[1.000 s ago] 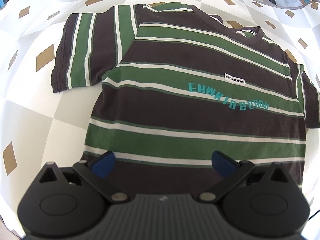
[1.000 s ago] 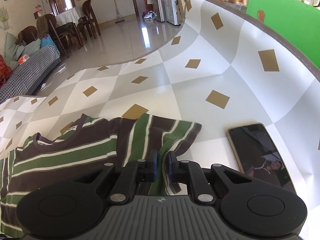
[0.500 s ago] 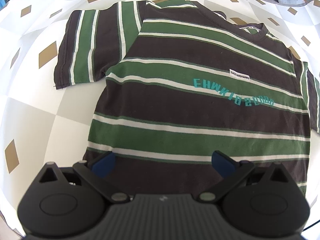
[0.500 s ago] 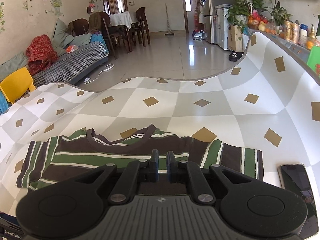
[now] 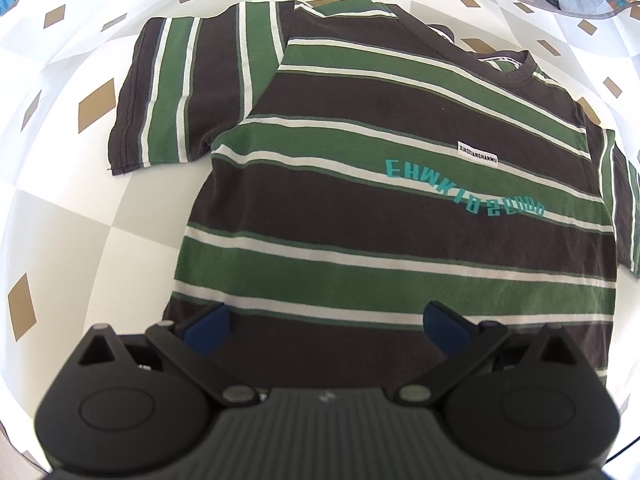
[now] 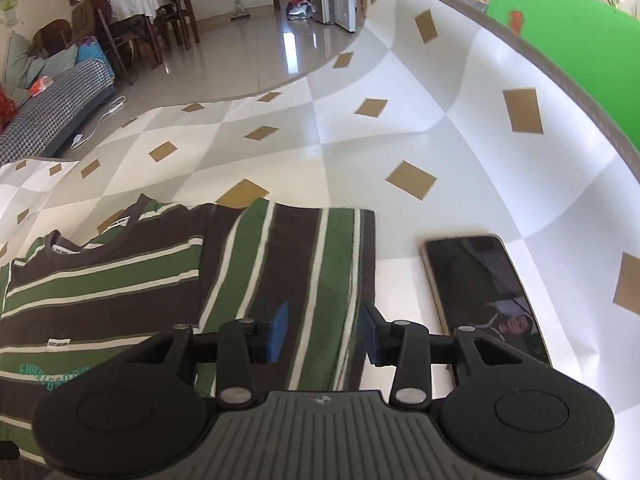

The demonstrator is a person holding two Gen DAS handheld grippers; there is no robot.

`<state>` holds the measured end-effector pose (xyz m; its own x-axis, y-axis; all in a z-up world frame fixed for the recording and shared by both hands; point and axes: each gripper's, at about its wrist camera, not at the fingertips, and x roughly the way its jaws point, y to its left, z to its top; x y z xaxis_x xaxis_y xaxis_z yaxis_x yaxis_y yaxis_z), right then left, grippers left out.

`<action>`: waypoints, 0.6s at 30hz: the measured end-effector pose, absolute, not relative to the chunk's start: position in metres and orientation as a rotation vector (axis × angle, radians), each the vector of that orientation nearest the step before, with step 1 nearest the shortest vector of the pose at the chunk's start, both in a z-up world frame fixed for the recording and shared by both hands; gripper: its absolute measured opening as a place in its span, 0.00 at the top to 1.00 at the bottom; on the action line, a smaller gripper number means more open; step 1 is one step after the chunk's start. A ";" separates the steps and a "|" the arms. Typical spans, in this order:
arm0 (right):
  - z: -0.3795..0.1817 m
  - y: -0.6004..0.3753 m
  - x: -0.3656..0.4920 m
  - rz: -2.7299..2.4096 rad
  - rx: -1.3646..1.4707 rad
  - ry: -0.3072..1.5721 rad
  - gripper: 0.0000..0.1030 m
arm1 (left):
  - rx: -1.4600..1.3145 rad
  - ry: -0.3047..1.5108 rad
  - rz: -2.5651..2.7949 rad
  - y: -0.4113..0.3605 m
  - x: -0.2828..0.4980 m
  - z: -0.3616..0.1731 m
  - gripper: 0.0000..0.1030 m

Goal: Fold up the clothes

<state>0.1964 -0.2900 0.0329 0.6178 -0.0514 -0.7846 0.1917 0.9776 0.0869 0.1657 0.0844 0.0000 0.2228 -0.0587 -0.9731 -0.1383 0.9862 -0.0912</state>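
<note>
A brown T-shirt (image 5: 400, 184) with green and white stripes and teal lettering lies flat, front up, on the checked tablecloth (image 5: 60, 208). My left gripper (image 5: 326, 322) hangs open over its lower hem, nothing between the blue pads. In the right wrist view the same shirt (image 6: 100, 280) spreads to the left, its right sleeve (image 6: 304, 256) laid out flat. My right gripper (image 6: 324, 330) hovers above that sleeve with its jaws opening; the sleeve lies below and between the pads, which do not press on it.
A dark phone (image 6: 480, 292) lies on the cloth just right of the sleeve, close to my right gripper. The table's far edge curves behind it, with a green board (image 6: 568, 52) beyond. A sofa (image 6: 52, 108) and dining chairs stand across the room.
My right gripper was shut on the bunched sleeve, swung away and came back; now its jaws stand apart and the sleeve lies spread flat. The left gripper stayed put.
</note>
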 end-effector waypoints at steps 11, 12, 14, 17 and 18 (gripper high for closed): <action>0.017 -0.303 0.201 -0.195 0.260 0.939 0.59 | -0.157 1.357 0.059 0.081 0.172 -0.004 0.00; 0.016 -0.303 0.201 -0.194 0.269 0.939 0.57 | -0.158 1.358 0.058 0.082 0.172 -0.005 0.00; 0.015 -0.300 0.202 -0.187 0.267 0.938 0.55 | -0.162 1.359 0.060 0.083 0.172 -0.005 0.00; 0.013 -0.294 0.201 -0.182 0.236 0.928 0.54 | -0.165 1.362 0.061 0.084 0.173 -0.005 0.00; 0.012 -0.292 0.201 -0.176 0.226 0.921 0.54 | -0.164 1.362 0.061 0.084 0.173 -0.006 0.00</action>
<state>0.2007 -0.2916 0.0123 0.5936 -0.0540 -0.8029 0.2462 0.9621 0.1173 0.1727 0.0839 -0.0056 0.2081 -0.0518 -0.9767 -0.1389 0.9869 -0.0819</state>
